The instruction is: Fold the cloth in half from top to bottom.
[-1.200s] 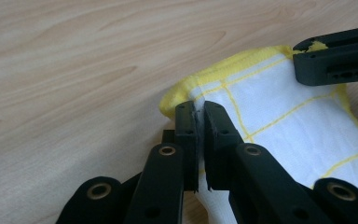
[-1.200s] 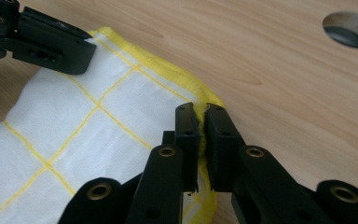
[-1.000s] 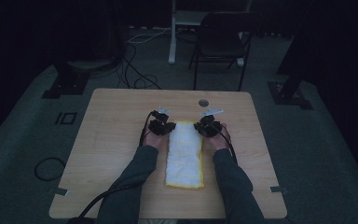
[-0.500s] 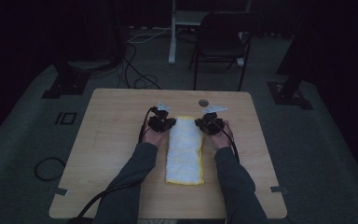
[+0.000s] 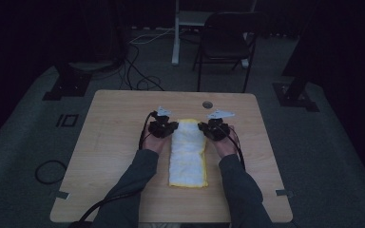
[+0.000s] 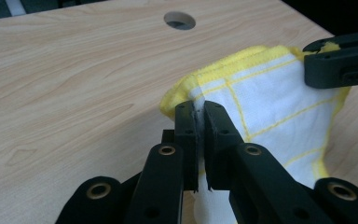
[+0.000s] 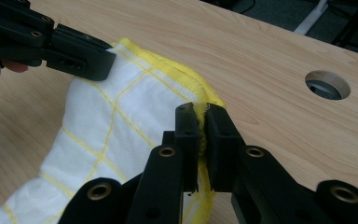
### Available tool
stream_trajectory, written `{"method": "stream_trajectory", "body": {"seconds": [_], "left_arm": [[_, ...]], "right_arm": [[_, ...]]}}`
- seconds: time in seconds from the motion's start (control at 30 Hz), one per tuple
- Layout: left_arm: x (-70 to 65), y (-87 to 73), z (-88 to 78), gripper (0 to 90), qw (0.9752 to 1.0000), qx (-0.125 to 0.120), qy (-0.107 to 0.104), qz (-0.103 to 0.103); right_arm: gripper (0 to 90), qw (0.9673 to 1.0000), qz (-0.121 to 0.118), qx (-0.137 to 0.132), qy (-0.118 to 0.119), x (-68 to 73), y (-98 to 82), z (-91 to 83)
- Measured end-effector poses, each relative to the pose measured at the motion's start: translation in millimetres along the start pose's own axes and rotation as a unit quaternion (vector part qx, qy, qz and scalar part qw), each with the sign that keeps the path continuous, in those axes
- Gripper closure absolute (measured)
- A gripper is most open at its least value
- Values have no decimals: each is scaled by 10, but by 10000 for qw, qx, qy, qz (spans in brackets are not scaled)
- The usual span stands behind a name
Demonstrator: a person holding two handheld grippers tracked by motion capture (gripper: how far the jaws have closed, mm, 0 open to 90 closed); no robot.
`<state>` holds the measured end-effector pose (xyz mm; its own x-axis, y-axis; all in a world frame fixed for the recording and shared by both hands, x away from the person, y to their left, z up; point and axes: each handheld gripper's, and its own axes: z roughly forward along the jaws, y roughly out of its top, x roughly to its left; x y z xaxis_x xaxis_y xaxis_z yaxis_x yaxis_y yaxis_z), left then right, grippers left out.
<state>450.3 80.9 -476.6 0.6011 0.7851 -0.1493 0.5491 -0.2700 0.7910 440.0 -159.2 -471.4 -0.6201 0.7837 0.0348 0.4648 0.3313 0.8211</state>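
Cloth (image 5: pixel 187 152) lies lengthwise on table (image 5: pixel 114 142); my left gripper (image 6: pixel 198 114) and right gripper (image 7: pixel 201 116) pinch its 12 o'clock corners, likely to fold toward 6 next.

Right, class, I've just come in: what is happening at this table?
A person at a light wooden table is handling a white cloth with yellow edging and yellow grid lines, folded into a long strip. The left gripper is shut on one far corner of the cloth, and the right gripper is shut on the other far corner. That far end is raised slightly off the table, while the near end lies flat. A round hole sits in the tabletop beyond.
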Motion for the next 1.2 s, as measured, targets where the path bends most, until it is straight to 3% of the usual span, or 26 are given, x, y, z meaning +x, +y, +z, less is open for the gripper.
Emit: {"method": "stream_trajectory", "body": {"seconds": [0.5,0.8,1.2], "left_arm": [[-157,-89,-250,858,9995,-222,-25,225],[-197,-162,-347,857,9994,-274,-52,220],[-248,-281,-434,856,9993,-281,-130,227]], "right_arm": [[850,9997,-188,-128,78,121,-29,-198],[850,9995,-147,-261,130,216,-78,-282],[850,9991,-279,-264,166,329,-151,-373]]}}
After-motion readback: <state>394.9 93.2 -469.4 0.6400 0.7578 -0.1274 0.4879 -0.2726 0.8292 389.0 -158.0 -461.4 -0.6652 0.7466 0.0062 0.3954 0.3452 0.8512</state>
